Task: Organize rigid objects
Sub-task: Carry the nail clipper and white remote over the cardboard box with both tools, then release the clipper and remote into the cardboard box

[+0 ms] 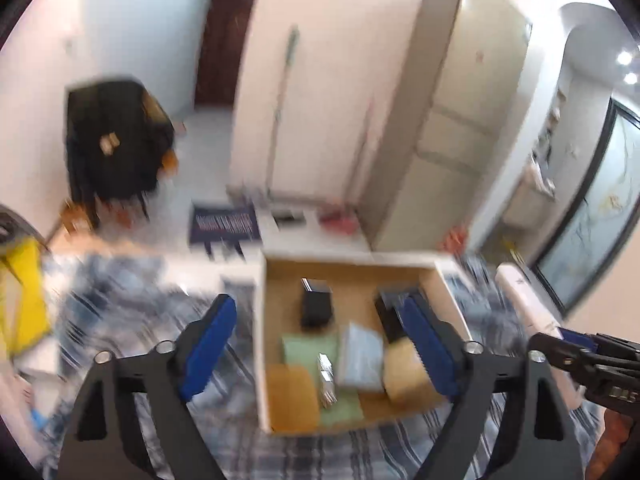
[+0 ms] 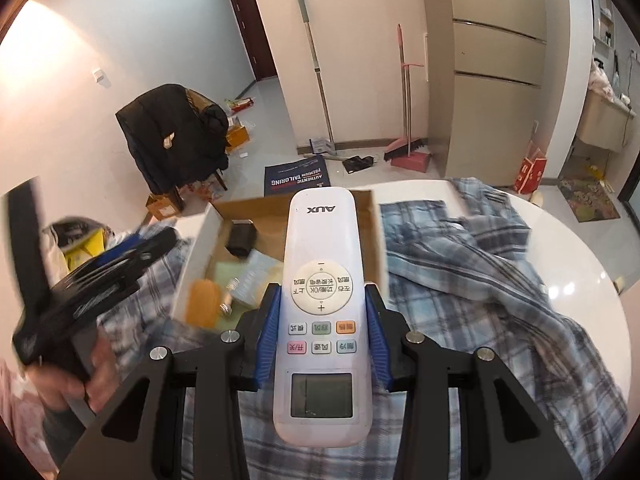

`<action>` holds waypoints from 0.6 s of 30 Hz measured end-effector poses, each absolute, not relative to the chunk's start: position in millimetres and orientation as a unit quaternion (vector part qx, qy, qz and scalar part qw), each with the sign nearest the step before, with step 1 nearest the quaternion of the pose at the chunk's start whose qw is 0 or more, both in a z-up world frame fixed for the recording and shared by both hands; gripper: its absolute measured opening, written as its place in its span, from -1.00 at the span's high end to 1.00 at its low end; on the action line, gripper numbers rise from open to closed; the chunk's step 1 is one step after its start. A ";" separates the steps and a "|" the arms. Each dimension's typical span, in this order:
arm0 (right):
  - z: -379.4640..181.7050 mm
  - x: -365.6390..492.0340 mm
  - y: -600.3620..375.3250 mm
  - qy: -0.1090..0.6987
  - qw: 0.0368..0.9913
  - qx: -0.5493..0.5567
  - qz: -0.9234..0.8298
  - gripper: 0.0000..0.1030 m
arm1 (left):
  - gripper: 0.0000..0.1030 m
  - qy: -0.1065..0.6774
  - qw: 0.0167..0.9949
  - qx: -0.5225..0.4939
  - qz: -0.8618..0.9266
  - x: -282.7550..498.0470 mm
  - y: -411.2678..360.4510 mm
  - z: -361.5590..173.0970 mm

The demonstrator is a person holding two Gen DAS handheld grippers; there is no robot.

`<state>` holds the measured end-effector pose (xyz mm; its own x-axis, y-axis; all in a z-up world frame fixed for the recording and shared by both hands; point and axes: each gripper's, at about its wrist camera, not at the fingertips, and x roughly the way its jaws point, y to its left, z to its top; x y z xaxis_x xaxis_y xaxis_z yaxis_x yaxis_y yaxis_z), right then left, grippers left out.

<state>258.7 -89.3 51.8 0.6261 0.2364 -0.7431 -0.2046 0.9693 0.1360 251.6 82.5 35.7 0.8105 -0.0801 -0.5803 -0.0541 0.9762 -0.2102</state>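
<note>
An open cardboard box point(image 1: 440, 280) point(image 2: 208, 216) sits on the table and holds several small items, among them a black block point(image 1: 317, 304), a green pad point(image 1: 308, 350) and a tan block point(image 1: 404, 376). My left gripper point(image 1: 320, 344) is open and empty, held above the box's near left part. My right gripper point(image 2: 322, 336) is shut on a white AUX remote control point(image 2: 322, 280), which points toward the box. The remote also shows at the right edge of the left wrist view point(image 1: 520, 296).
A blue plaid shirt point(image 2: 460, 264) lies spread over the round white table point(image 2: 568, 264). A yellow object point(image 1: 20, 300) sits at the left. Beyond the table are a chair with a black jacket point(image 2: 172, 136), a fridge point(image 2: 496, 80) and brooms point(image 2: 404, 120).
</note>
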 end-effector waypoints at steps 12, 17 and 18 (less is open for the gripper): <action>-6.1 311.6 -17.7 0.499 0.839 0.112 0.189 0.24 | -0.71 0.303 0.939 -0.159 0.024 258.6 122.8 27.3; -19.9 322.5 -5.2 0.497 0.838 0.109 0.195 0.24 | -0.71 0.303 0.940 -0.154 0.021 255.9 120.2 26.9; -23.0 324.4 -3.4 0.499 0.838 0.111 0.190 0.24 | -0.71 0.303 0.941 -0.152 0.020 255.0 118.7 27.3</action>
<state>324.4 -3.4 -23.0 0.4302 0.4295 -0.7940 -0.2085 0.9031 0.3755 255.0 118.7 27.3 0.8162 -0.0546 -0.5752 -0.1295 0.9529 -0.2742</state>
